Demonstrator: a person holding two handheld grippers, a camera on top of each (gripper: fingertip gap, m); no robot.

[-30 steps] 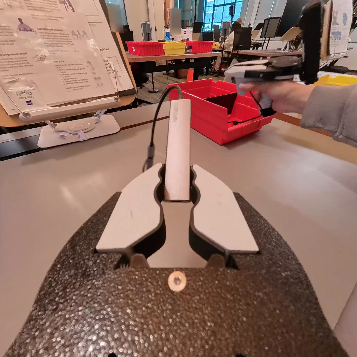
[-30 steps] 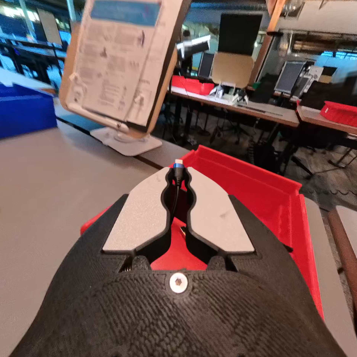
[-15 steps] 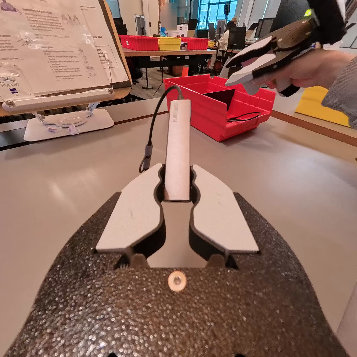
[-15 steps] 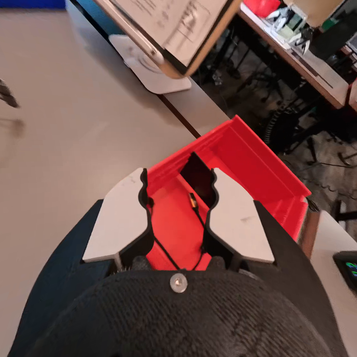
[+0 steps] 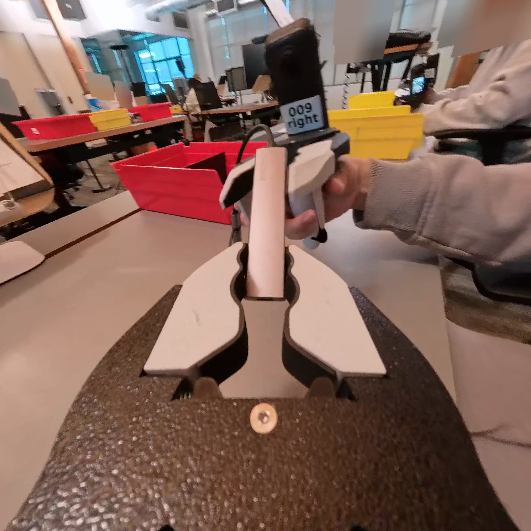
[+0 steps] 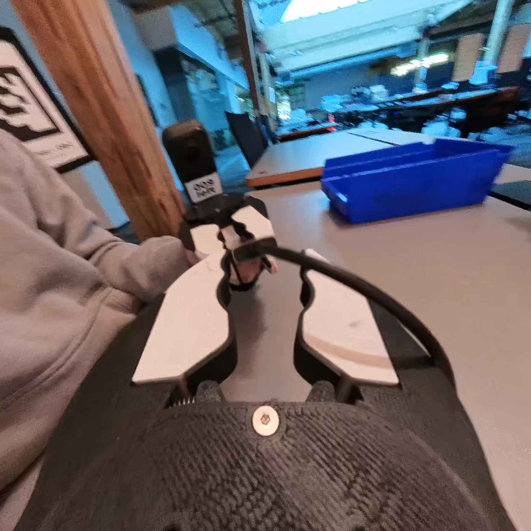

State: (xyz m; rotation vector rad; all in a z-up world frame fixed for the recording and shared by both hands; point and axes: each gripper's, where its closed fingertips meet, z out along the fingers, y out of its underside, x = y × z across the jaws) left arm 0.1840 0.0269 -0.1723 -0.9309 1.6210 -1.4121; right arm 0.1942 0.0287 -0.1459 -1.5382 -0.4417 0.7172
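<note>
Clearly, left gripper (image 5: 265,255) fingers clamp the hub (image 5: 267,218); right gripper (image 6: 263,271) gapes.

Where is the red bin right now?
Left wrist view: the red bin sits on the table, upper left, behind the hub held by the left gripper.

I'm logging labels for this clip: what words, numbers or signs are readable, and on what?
I won't repeat writing; here is what bears it.
Pale label on the black camera: legible.
Metal hub: faint print, too small.
Patterned label on the other camera: blurred.
Wall sign: blurred.
</note>
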